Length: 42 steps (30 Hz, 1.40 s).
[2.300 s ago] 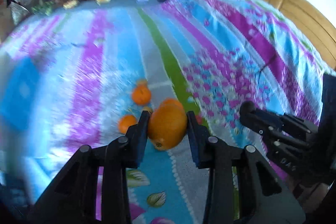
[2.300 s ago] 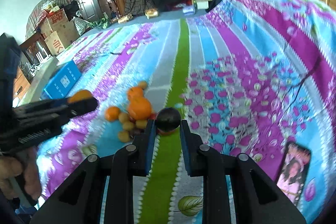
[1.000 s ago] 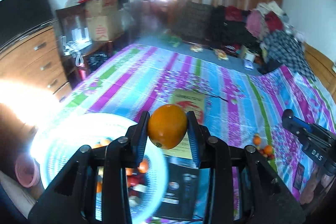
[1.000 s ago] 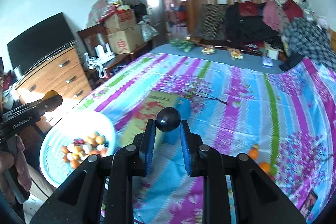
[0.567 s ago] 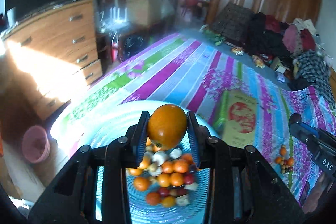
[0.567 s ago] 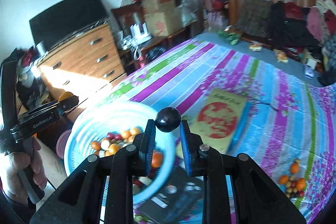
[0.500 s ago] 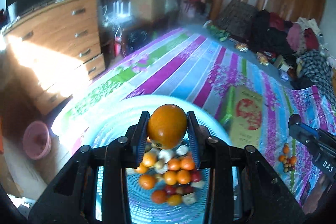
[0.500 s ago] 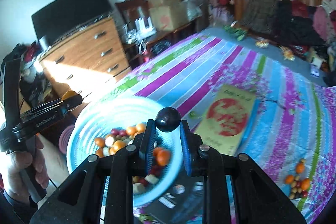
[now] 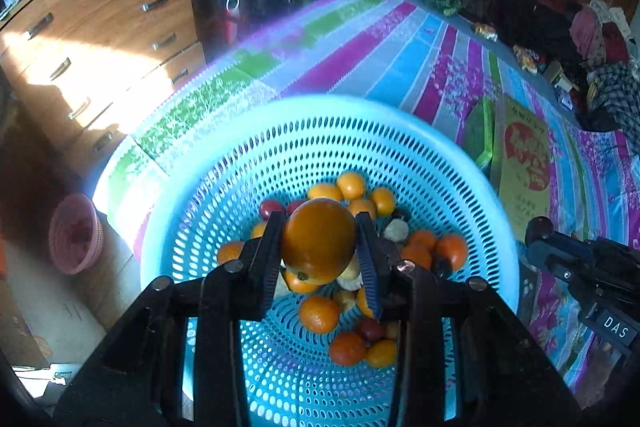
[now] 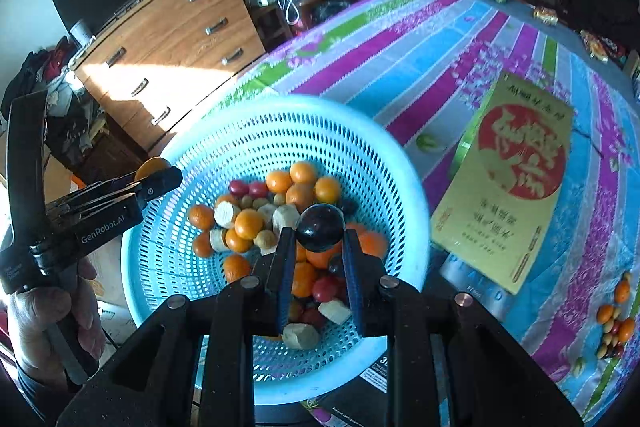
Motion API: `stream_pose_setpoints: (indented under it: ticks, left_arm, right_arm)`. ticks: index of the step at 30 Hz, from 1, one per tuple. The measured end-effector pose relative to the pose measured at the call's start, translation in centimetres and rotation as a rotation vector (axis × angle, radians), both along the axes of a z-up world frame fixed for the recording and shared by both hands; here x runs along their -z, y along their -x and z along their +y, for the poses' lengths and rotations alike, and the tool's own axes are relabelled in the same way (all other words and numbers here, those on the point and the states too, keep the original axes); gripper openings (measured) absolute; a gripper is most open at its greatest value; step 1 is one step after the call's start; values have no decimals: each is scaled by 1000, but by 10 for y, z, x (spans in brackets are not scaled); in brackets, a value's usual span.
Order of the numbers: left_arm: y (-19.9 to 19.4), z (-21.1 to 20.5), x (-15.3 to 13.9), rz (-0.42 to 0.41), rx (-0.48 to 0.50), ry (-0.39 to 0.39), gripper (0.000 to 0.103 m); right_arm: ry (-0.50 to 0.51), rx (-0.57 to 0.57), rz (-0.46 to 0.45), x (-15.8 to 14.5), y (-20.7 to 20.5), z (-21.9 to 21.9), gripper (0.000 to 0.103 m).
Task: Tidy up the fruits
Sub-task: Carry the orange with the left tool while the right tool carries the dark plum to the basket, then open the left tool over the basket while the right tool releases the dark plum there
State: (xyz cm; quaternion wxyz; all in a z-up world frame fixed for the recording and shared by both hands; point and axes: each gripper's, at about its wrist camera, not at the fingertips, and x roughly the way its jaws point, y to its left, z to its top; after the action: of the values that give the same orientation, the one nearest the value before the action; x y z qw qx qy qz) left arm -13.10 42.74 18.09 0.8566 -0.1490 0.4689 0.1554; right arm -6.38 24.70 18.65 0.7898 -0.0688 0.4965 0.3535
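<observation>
My left gripper point(image 9: 320, 243) is shut on a large orange point(image 9: 319, 235) and hangs over the blue perforated basket point(image 9: 240, 155). Inside the basket lie several small oranges point(image 9: 319, 314), red fruits and pale pieces. My right gripper point(image 10: 320, 227) is shut on a dark plum point(image 10: 320, 227), also above the basket point(image 10: 360, 131). In the right wrist view the left gripper point(image 10: 154, 181) shows at the basket's left rim with the orange point(image 10: 150, 167) in it, held by a hand point(image 10: 48, 323). A small heap of fruit point(image 10: 614, 323) lies on the striped bedspread at the right.
A yellow box with a red disc point(image 10: 516, 183) lies on the bedspread right of the basket. A dark booklet point(image 10: 348, 403) sticks out under the basket. A wooden chest of drawers point(image 10: 168, 39) stands at the left, and a pink basket point(image 9: 76, 235) sits on the floor.
Both grippers have swung from the bed toward the blue basket and sunk over it. The basket now fills the middle of both views. Each gripper still holds its fruit.
</observation>
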Motion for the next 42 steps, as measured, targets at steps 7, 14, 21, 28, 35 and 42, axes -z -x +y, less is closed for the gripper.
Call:
stream_pose_setpoints:
  ticks: [7, 14, 21, 28, 35, 42]
  left_arm:
    - [3, 5, 16, 46, 8, 18, 36]
    - [3, 11, 23, 61, 9, 34, 36]
    - [2, 10, 28, 70, 15, 41, 36]
    - [1, 12, 34, 90, 4, 53, 59]
    - [3, 15, 27, 63, -17, 19, 73]
    - [6, 9, 22, 14, -20, 22, 73]
  right_arm:
    - [34, -3, 37, 23, -2, 6, 26]
    - [44, -3, 51, 30, -3, 15, 26]
    - [44, -2, 50, 31, -3, 18, 27]
    - [28, 5, 61, 30, -4, 19, 35]
    - [1, 15, 33, 23, -2, 16, 38]
    - [-40, 2, -132, -6, 32, -5, 46]
